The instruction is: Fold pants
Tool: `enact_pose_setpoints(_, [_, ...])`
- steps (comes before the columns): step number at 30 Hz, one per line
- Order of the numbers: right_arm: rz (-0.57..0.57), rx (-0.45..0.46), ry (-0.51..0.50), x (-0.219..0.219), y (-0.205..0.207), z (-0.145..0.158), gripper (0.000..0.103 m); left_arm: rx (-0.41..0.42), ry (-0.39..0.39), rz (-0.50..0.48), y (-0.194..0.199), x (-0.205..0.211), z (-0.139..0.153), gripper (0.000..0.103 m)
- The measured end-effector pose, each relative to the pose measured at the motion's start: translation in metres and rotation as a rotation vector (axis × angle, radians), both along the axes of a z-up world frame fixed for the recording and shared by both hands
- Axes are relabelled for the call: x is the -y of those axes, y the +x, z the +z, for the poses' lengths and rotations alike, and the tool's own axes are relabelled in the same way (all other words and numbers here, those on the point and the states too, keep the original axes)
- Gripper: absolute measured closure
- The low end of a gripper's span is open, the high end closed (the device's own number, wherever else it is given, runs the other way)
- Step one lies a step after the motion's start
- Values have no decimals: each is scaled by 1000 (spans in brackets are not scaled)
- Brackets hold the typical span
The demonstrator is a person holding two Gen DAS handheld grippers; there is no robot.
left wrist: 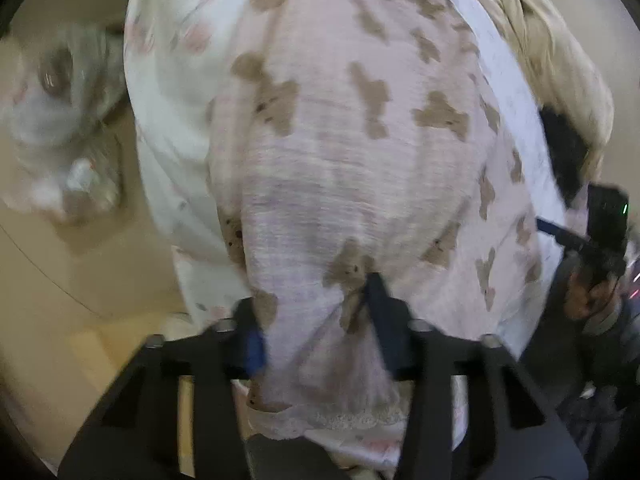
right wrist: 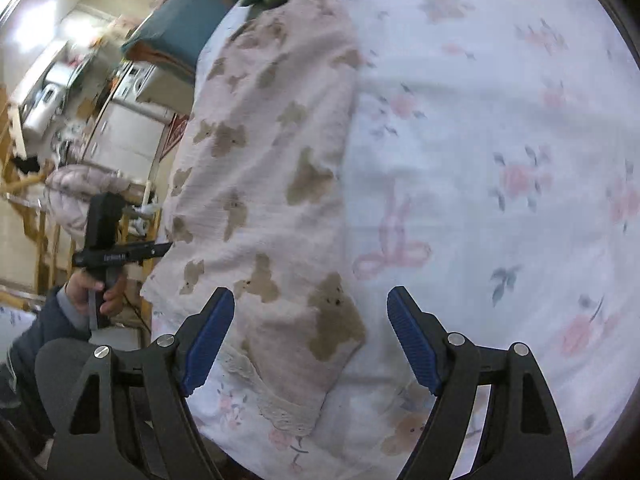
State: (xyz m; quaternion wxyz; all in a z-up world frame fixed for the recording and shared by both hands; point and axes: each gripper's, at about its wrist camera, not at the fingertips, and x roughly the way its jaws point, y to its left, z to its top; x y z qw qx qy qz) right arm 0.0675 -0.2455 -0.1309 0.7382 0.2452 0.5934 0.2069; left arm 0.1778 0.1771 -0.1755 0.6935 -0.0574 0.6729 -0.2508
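Two grippers worked on one pair of pants, pink with brown bears, which lay stretched out long on a flowered bed sheet, close to the bed's left edge as the right wrist camera saw it. Far to the left in that view, a hand held the left gripper at the edge of the pants. Its own camera showed the two dark fingers pinched in on a bunched bit of the bear cloth near the lacy hem, so that gripper held the pants. To do this step well, it seemed best to keep that pinch tight and lift the cloth gently, so the hem did not slip out. Over to the right, the right gripper hung just above the other lacy end of the pants, its blue pads spread wide with nothing held, though cloth lay under the gap. It probably needed to drop straight down, grab only the pants and not the sheet, then move together with the left one so the fold came out even.
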Motion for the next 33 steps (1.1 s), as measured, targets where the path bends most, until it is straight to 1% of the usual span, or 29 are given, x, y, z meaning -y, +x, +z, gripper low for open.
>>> enact_pose_setpoints(1, [-8, -11, 18, -1, -3, -4, 21, 15, 45, -24, -2, 6, 7, 77])
enact_pose_setpoints(2, [-12, -22, 29, 4, -4, -9, 21, 18, 65, -29, -2, 8, 11, 83])
enact_pose_setpoints(3, [-12, -35, 42, 3, -4, -12, 21, 21, 88, -32, -2, 9, 14, 85])
enact_pose_setpoints(4, [-1, -57, 70, 1, -6, -20, 21, 25, 120, -43, -3, 11, 19, 91])
enact_pose_setpoints(5, [4, -67, 77, -1, -11, -25, 21, 32, 143, -60, -5, 12, 26, 100])
enact_pose_setpoints(6, [7, -74, 92, -6, -10, -29, 21, 44, 145, -72, -6, 14, 34, 100])
enact_pose_setpoints(7, [15, -83, 131, -15, -11, -33, 21, 58, 158, -79, -8, 16, 42, 100])
enact_pose_setpoints(8, [33, -98, 170, -23, -12, -38, 24, 64, 166, -86, -9, 18, 47, 101])
enact_pose_setpoints(9, [48, -100, 192, -31, -13, -41, 24, 75, 174, -93, -10, 22, 52, 101])
enact_pose_setpoints(10, [56, -89, 201, -35, -14, -45, 29, 89, 185, -99, -11, 26, 57, 101])
enact_pose_setpoints(12, [52, -75, 190, -39, -13, -48, 61, 96, 224, -109, -13, 36, 62, 101])
enact_pose_setpoints(13, [51, -93, 215, -41, -11, -53, 102, 104, 240, -102, -14, 38, 63, 102])
enact_pose_setpoints(14, [52, -94, 212, -43, -10, -52, 101, 102, 247, -98, -13, 41, 67, 102])
enact_pose_setpoints(15, [56, -66, 196, -43, -11, -44, 101, 115, 257, -91, -13, 44, 72, 102])
enact_pose_setpoints(16, [64, -31, 200, -44, -11, -34, 101, 148, 265, -76, -14, 48, 84, 102])
enact_pose_setpoints(18, [56, 28, 213, -36, -14, -8, 101, 164, 231, -61, -15, 49, 99, 102])
enact_pose_setpoints(20, [40, 101, 257, -20, -18, 29, 101, 210, 198, -40, -22, 55, 129, 102])
enact_pose_setpoints(22, [38, 184, 276, -3, -21, 67, 101, 263, 138, 4, -32, 61, 161, 102])
enact_pose_setpoints(24, [27, 280, 297, 22, -27, 116, 101, 317, 61, 67, -44, 65, 196, 102])
enact_pose_setpoints(25, [23, 302, 306, 29, -28, 130, 101, 349, 29, 90, -51, 69, 213, 102])
enact_pose_setpoints(27, [16, 376, 315, 50, -33, 172, 101, 411, -28, 134, -65, 78, 246, 102])
enact_pose_setpoints(28, [15, 421, 313, 60, -38, 199, 101, 454, -68, 156, -74, 84, 268, 102])
enact_pose_setpoints(30, [10, 466, 315, 72, -44, 232, 101, 506, -110, 197, -83, 91, 297, 102])
enact_pose_setpoints(31, [3, 490, 312, 79, -47, 252, 101, 532, -152, 229, -89, 94, 317, 102])
enact_pose_setpoints(32, [-2, 518, 310, 83, -50, 274, 101, 551, -171, 241, -91, 94, 327, 102])
enact_pose_setpoints(33, [-8, 538, 302, 88, -53, 288, 101, 585, -185, 249, -96, 98, 342, 102])
